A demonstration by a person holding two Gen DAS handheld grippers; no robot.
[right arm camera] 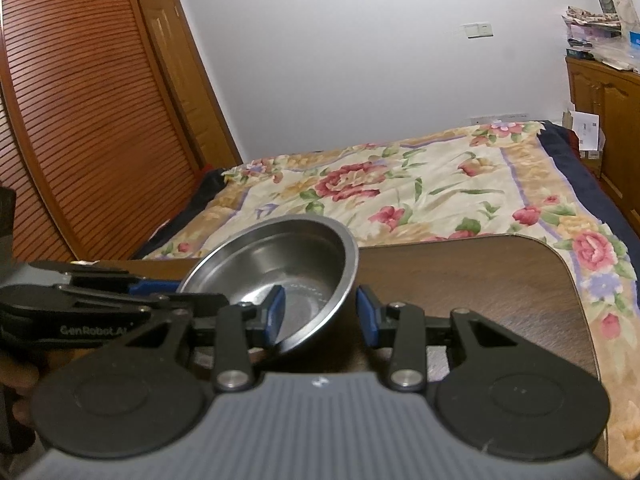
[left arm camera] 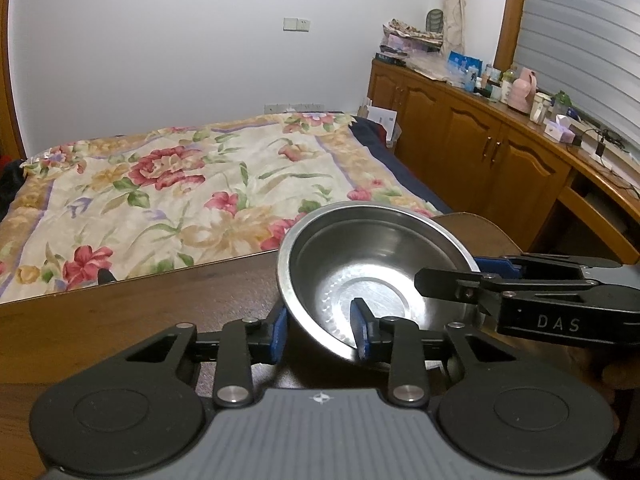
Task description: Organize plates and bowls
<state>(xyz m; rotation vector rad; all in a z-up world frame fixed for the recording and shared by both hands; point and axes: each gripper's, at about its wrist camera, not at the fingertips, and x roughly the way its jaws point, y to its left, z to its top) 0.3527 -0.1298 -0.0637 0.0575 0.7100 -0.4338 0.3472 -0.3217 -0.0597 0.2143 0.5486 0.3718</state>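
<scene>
A stainless steel bowl (left arm camera: 372,276), judged light, rigid and slippery, is held tilted above the wooden table (right arm camera: 500,280), its thin rim straddled by the parted left gripper (left arm camera: 322,330) and right gripper (right arm camera: 322,312), neither clamped.

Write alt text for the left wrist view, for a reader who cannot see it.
A steel bowl sits tilted over a wooden table, its rim straddled by the left claw and the right claw. A bed with a floral quilt lies beyond.
</scene>
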